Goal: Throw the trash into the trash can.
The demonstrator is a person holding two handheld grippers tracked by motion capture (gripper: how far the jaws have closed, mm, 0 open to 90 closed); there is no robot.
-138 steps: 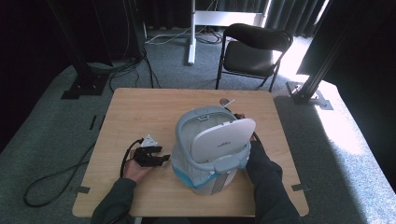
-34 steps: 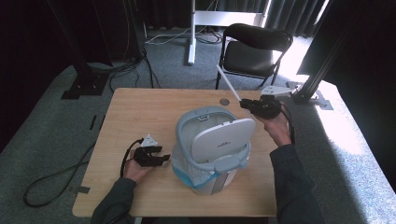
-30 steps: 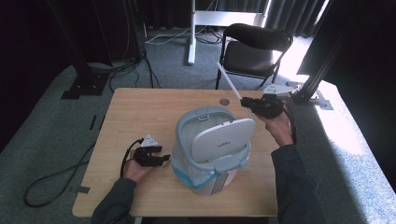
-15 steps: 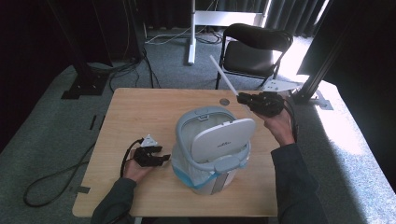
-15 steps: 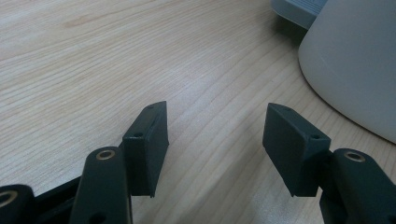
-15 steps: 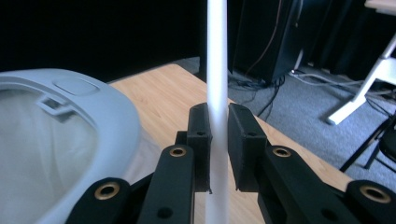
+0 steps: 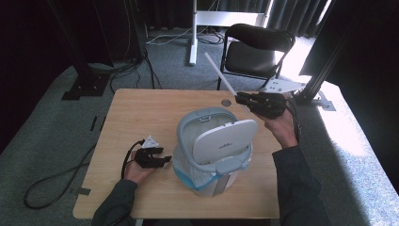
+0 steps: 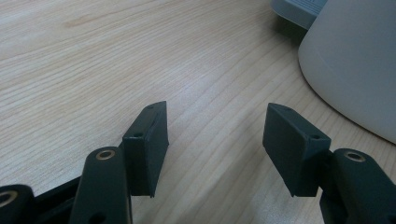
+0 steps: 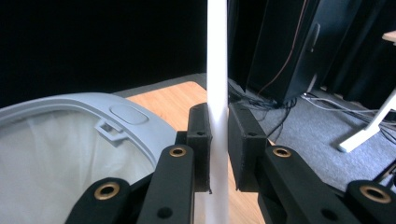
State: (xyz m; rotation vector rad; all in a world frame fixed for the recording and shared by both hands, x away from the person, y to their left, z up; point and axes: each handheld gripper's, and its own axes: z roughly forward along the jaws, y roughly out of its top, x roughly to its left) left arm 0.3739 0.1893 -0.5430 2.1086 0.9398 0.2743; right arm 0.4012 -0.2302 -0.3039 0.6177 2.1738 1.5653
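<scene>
A grey-and-white bin [image 7: 211, 150] with a white liner stands in the middle of the wooden table [image 7: 141, 113], its lid [image 7: 223, 137] tipped up. My right gripper [image 7: 241, 100] hovers above the table's far right part, shut on a long white stick [image 7: 219, 72] that slants up and away to the left. In the right gripper view the stick [image 9: 217, 70] runs upright between the pads, with the bin's rim [image 9: 93, 105] at the left. My left gripper [image 7: 162, 160] rests open on the table left of the bin, nothing between its fingers [image 8: 147, 140]; the bin's wall [image 8: 355, 65] is beside it.
A black folding chair [image 7: 259, 44] stands behind the table's far edge. Black stands and cables lie on the grey carpet at the back left. A small round mark [image 7: 226, 102] sits near the table's far edge. A black cable [image 7: 51, 179] trails from the left gripper off the table.
My right gripper has risen from beside the bin and carried the white stick up and a little left, tilting it steeper. The left gripper has stayed where it was.
</scene>
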